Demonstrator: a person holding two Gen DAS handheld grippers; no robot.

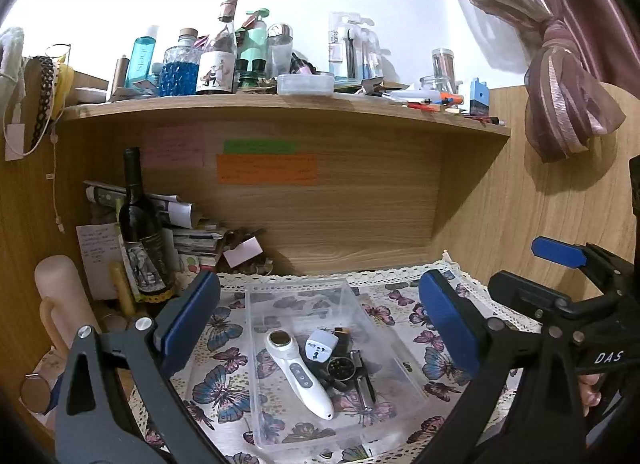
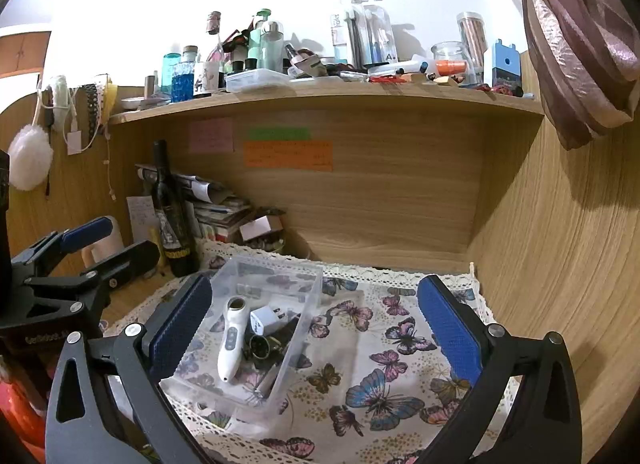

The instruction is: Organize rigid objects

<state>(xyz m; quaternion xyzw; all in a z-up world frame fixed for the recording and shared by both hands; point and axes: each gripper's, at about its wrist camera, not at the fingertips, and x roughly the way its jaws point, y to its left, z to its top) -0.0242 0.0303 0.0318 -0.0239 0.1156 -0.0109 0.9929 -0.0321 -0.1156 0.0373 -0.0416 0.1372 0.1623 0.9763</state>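
left edge: the right wrist view alone shows a white pompom (image 2: 29,162) hanging on the side panel.
wine bottle (image 1: 141,224): upright at the back left, beside stacked papers.
left tongs (image 1: 320,328): jaws wide apart, holding nothing, above the clear bin (image 1: 276,424).
bin contents: white handheld device (image 1: 298,374), plug adapter (image 1: 318,348), dark round piece (image 1: 342,368), all lying inside.
butterfly cloth (image 2: 400,364): covers the surface; its bare right half shows only from the right wrist.
right tongs (image 2: 316,324): jaws wide apart, holding nothing.
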